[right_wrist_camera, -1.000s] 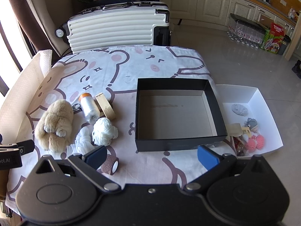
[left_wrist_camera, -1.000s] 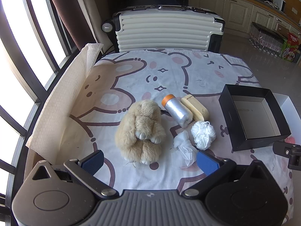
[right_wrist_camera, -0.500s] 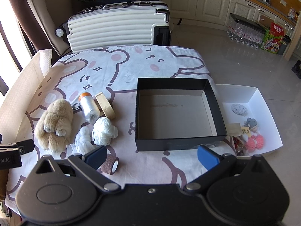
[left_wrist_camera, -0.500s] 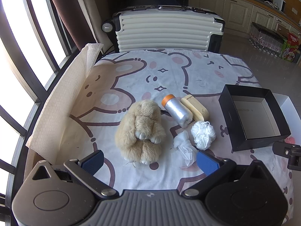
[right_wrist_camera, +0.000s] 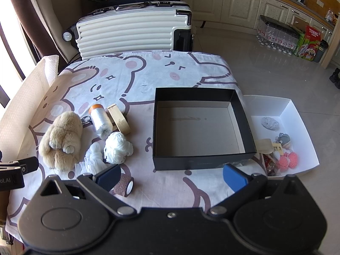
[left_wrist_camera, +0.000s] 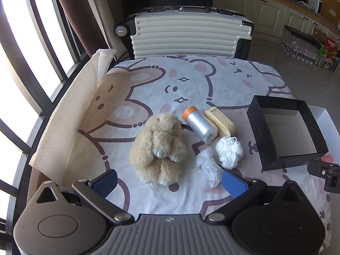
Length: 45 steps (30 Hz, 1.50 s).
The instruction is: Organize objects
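Nothing packed yet, judging by the bare floor of the black box [right_wrist_camera: 199,127], open side up on the right half of the worktop [right_wrist_camera: 148,76], presumably set there as the bin for the loose things. Grouped on the left, close together: plush bunny [left_wrist_camera: 159,146] lying paws up, silver roll [left_wrist_camera: 199,125] with orange cap on its side and touching a wooden block [left_wrist_camera: 221,122], white yarn ball [left_wrist_camera: 229,152] just below those, crumpled white mesh [left_wrist_camera: 205,167] beside it. Brown tape roll [right_wrist_camera: 124,184] apart from the cluster, at the near edge, just beside one pad of the right tool [right_wrist_camera: 170,178]. White tray [right_wrist_camera: 295,114] off the right of the box, already holding a grey ball, pink pom-poms and small trinkets, perhaps sorted by kind.

Left tool [left_wrist_camera: 167,182] spread wide, holding nothing, hovering low and aimed at the bunny, which sits between its blue pads in the left wrist view; likely the first pick, being the bulkiest and nearest. Right tool also spread wide and holding nothing, poised in front of the box, well placed for the tape roll or for steadying the box. Soft fur likely to compress, so a deep bite across the body advisable.
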Available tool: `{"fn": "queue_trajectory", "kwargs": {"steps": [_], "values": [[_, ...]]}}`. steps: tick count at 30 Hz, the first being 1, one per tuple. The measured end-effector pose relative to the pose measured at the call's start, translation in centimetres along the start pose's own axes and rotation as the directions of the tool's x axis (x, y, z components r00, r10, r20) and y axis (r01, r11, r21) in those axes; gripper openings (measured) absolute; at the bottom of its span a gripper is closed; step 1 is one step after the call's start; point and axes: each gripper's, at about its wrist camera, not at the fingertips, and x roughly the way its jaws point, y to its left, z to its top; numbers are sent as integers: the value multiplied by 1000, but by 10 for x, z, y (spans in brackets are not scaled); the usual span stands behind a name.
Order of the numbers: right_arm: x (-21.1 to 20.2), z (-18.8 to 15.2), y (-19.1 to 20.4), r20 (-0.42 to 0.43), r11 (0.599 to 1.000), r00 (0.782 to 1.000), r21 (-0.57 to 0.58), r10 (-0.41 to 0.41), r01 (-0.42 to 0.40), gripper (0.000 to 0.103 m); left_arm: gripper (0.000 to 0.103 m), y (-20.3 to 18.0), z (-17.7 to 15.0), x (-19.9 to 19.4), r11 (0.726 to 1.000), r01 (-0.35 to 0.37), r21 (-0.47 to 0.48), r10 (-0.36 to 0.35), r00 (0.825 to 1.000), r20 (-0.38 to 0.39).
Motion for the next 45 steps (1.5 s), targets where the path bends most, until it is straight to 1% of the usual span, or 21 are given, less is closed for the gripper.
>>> {"fn": "queue_trajectory", "kwargs": {"steps": [45], "values": [[1, -1, -1, -5, 1000, 1000, -5, -1, 1, 103, 103, 0, 0, 0, 1000, -5, -7, 5, 1000, -1]]}}
